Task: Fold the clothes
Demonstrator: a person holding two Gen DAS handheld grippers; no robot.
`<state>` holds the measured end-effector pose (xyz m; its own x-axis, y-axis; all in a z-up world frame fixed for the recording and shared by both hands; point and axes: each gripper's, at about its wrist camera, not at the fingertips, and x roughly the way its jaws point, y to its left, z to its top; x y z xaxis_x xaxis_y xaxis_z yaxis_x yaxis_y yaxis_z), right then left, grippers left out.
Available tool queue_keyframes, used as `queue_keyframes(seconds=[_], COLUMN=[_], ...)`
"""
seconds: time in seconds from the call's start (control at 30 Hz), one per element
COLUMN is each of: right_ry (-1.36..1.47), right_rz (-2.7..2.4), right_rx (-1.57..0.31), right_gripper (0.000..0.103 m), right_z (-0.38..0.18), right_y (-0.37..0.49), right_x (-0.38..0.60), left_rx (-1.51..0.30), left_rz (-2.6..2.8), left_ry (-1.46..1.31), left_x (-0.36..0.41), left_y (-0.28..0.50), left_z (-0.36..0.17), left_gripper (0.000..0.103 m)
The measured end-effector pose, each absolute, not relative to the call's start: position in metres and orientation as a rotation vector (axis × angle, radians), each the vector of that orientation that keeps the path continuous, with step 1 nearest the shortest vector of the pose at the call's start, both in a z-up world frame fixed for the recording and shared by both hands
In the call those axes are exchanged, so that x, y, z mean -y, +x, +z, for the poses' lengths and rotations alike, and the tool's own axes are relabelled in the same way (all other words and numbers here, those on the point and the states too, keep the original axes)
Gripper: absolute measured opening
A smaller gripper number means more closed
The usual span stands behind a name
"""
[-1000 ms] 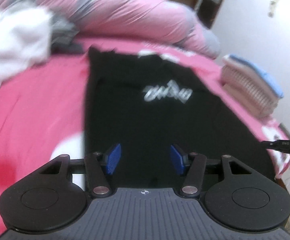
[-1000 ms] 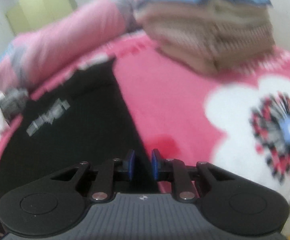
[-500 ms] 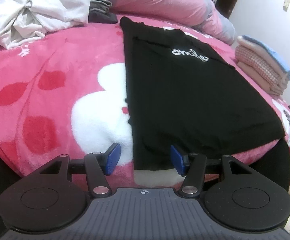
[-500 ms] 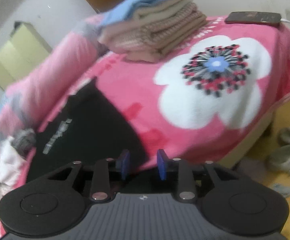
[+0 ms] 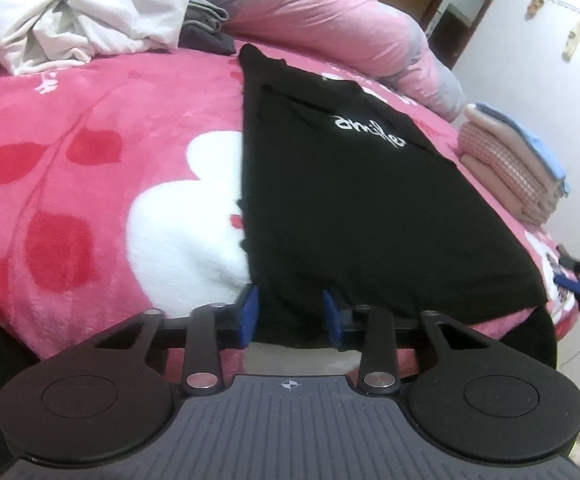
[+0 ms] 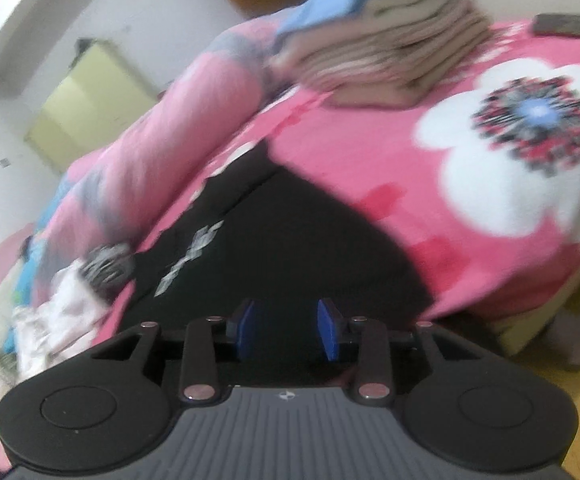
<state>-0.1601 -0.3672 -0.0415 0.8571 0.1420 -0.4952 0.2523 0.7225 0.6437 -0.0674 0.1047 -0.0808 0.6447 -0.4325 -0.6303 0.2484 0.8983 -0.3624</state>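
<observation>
From the left wrist, a black T-shirt (image 5: 354, 200) with white lettering is lying flat and lengthwise on a pink floral blanket (image 5: 89, 184), its hem hanging over the near edge of the bed. The left gripper (image 5: 290, 316) is sitting at that hem with its blue pads (image 5: 248, 314) spread apart, the shirt's left corner lying between them, not pinched. This view alone is showing a crumpled white pile (image 5: 77, 12) at the far left and a sharp look at the folded stack (image 5: 518, 160) on the right.

From the right wrist, the picture is blurring. The right gripper (image 6: 287, 328) is hovering over the shirt's (image 6: 290, 240) near right part, jaws apart and holding nothing. Only here are a dark phone (image 6: 570, 26) beyond the stack (image 6: 382, 48), a yellow-green cabinet (image 6: 89, 112) and the floor showing.
</observation>
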Motion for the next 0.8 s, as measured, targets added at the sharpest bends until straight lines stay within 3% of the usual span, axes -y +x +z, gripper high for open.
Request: queue_keyframes(seconds=[0.07,0.17,0.53,0.73,0.8], right_ry=[0.783,0.853,1.504,1.66,1.676], right_rz=[0.028,0.238,0.646,0.626,0.605], right_rx=[-0.559,-0.596,-0.973,-0.979,-0.961], right_gripper=[0.037,0.038,0.046,0.045,0.04], right_z=[-0.041,-0.048,-0.153,-0.17,-0.169], right_y=[-0.151,-0.131,-0.078,-0.071,-0.071], right_x=[0.351,0.316,0.178,0.152,0.149], left_rx=[-0.775,-0.779,-0.769,-0.759,-0.758], left_rz=[-0.378,-0.398,-0.49,-0.534,-0.546], left_ry=[-0.241,-0.346,-0.625,-0.686,-0.699], left_x=[-0.103,-0.113,-0.141,-0.146,-0.148], left_y=[-0.067,-0.066,-0.062,-0.062,-0.062], left_z=[-0.08,-0.076,-0.061,-0.062,-0.066], left_gripper=[0.008,0.004,0.003,0.003,0.003])
